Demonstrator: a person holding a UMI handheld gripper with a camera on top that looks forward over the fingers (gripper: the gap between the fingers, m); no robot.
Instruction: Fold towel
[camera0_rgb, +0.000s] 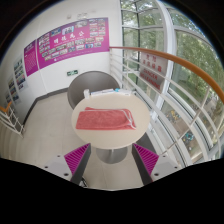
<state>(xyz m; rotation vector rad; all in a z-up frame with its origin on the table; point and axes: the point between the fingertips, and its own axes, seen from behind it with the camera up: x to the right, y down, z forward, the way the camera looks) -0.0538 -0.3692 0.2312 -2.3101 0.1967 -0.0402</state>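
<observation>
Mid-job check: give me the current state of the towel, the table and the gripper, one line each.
towel: pink, lying flat on the table, looks folded at least once, ahead of the fingers, untouched.
round table: white, upright, carrying only the towel.
gripper: open, empty, held short of the table, fingers apart with nothing between them.

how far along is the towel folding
Done: the pink towel lies as a neat rectangle on the round white table; whether it is already folded is unclear. In hand: nothing, the gripper hangs short of the table, jaws open and empty. Left: reaching and grasping a towel edge, then folding.
</observation>
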